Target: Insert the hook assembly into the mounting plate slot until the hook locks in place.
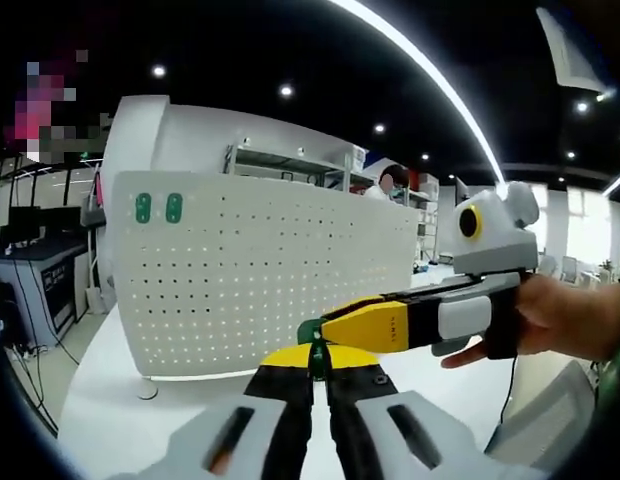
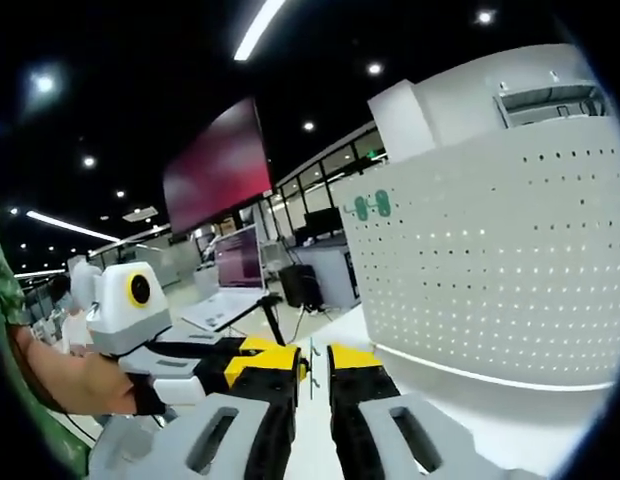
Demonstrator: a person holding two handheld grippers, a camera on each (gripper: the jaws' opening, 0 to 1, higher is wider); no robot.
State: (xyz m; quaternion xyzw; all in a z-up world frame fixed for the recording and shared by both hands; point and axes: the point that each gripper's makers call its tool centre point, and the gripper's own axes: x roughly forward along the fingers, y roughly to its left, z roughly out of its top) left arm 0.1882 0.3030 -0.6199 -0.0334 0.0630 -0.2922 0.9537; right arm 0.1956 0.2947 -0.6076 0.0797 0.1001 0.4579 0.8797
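A small green hook (image 1: 308,331) sits where the two grippers' tips meet, in front of the white perforated mounting plate (image 1: 260,280). My left gripper (image 1: 319,362) has its yellow-tipped jaws nearly together under the hook. The right gripper (image 1: 328,326), held by a hand (image 1: 565,320), reaches in from the right with its tip on the same hook. In the right gripper view the hook shows edge-on as a thin strip (image 2: 312,366) between my right gripper's jaws (image 2: 316,360), and the left gripper (image 2: 252,362) comes in from the left. Two green hooks (image 1: 158,208) (image 2: 371,206) hang high on the plate (image 2: 490,270).
The plate stands upright on a white table (image 1: 110,400) (image 2: 470,410). A laptop (image 2: 230,290) and a large screen (image 2: 218,165) are beyond the table's end. Desks with monitors (image 1: 30,260) stand at the left, shelving (image 1: 290,165) behind the plate.
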